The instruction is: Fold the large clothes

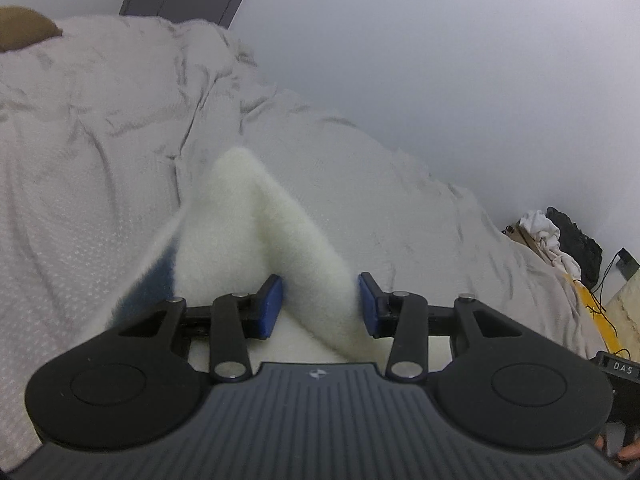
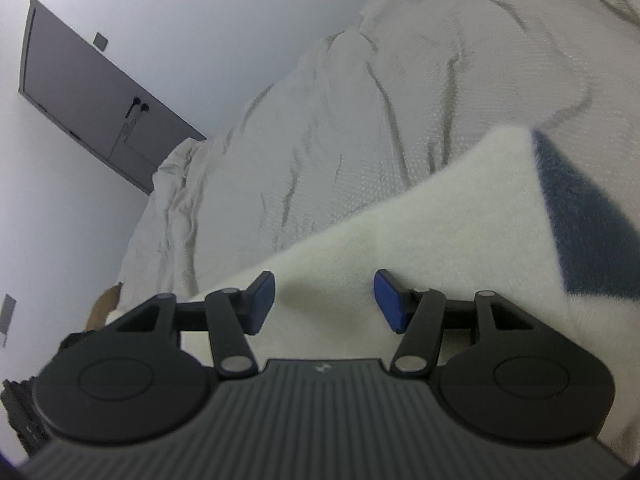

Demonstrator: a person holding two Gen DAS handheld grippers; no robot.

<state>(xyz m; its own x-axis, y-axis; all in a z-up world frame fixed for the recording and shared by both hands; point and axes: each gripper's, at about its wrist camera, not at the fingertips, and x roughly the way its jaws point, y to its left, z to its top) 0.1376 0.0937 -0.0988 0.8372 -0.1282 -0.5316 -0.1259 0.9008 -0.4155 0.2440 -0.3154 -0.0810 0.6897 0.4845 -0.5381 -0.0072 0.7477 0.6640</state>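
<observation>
A fluffy cream garment (image 1: pixel 248 232) with a dark blue patch (image 1: pixel 156 284) rises in a tented fold over the bed's pale textured cover (image 1: pixel 100 140). My left gripper (image 1: pixel 320 304) is shut on that fold, and the thick pile fills the gap between its blue pads. In the right wrist view the same garment (image 2: pixel 440 208) stretches as a raised edge above the bed cover (image 2: pixel 360 120), with its blue patch (image 2: pixel 580 220) at the right. My right gripper (image 2: pixel 324 300) is shut on the cream fabric, which spans from one pad to the other with a crease between them.
A grey door (image 2: pixel 88 92) stands in the wall past the bed's far end. A brown cushion (image 1: pixel 20 28) lies at the bed's top left corner. Beside the bed at the right are a white cloth heap (image 1: pixel 544 232), a black bag (image 1: pixel 576 240) and cables.
</observation>
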